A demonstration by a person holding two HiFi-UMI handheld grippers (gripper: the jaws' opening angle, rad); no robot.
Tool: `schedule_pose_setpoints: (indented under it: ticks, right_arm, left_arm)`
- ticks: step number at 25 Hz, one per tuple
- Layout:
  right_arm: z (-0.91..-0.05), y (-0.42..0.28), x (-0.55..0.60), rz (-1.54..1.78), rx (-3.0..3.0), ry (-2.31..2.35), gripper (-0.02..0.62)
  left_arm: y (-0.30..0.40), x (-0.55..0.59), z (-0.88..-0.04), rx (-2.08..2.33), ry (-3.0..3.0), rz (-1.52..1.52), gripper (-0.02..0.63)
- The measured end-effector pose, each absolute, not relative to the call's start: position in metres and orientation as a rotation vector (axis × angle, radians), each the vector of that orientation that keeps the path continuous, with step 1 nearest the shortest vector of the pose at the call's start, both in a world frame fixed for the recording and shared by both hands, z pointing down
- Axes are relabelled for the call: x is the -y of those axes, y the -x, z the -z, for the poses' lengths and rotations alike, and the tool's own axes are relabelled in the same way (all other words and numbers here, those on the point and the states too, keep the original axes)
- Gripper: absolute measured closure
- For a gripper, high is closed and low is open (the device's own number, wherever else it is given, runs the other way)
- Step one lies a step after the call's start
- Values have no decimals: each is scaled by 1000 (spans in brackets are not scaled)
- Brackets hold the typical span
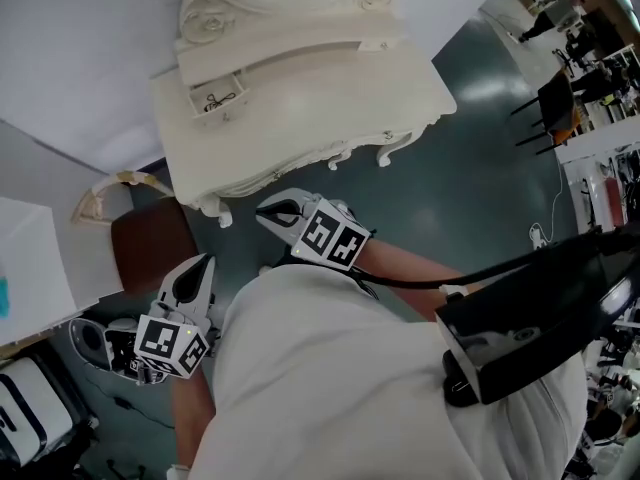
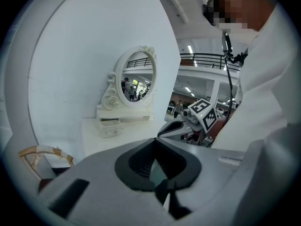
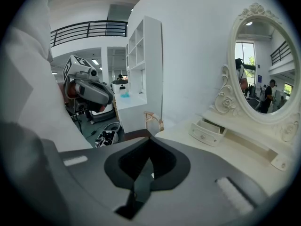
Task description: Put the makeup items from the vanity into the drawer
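Observation:
The white vanity (image 1: 330, 88) stands ahead of me, and I see no makeup items on its top. A small drawer (image 1: 215, 98) at its back left is pulled open, with something small and dark inside; the same drawer (image 3: 207, 131) shows in the right gripper view. My left gripper (image 1: 207, 260) is low at the left, near my body and short of the vanity, jaws together and empty. Just off the vanity's front edge, my right gripper (image 1: 262, 211) is also shut on nothing. Each gripper view looks along closed jaws toward the vanity (image 2: 117, 131).
An oval mirror (image 2: 135, 76) tops the vanity. A brown stool seat (image 1: 150, 248) sits beside its left end. A white shelf unit (image 1: 30, 268) and bags (image 1: 95, 343) on the floor are at the far left. Black chairs (image 1: 555, 103) stand far right.

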State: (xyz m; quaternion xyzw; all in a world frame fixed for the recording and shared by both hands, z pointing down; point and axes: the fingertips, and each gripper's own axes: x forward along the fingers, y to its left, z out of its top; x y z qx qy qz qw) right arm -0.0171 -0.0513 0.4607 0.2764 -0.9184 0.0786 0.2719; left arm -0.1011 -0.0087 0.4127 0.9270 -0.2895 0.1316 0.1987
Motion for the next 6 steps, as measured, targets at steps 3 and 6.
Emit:
schedule_pose_setpoints:
  ticks: [3, 6]
  right_arm:
    - [-462, 15, 63, -194, 2476, -743, 595]
    - [-463, 14, 73, -201, 2471, -740, 595]
  left_arm:
    - [98, 19, -415, 805, -2592, -371, 604]
    - [97, 28, -417, 802, -2588, -379, 604]
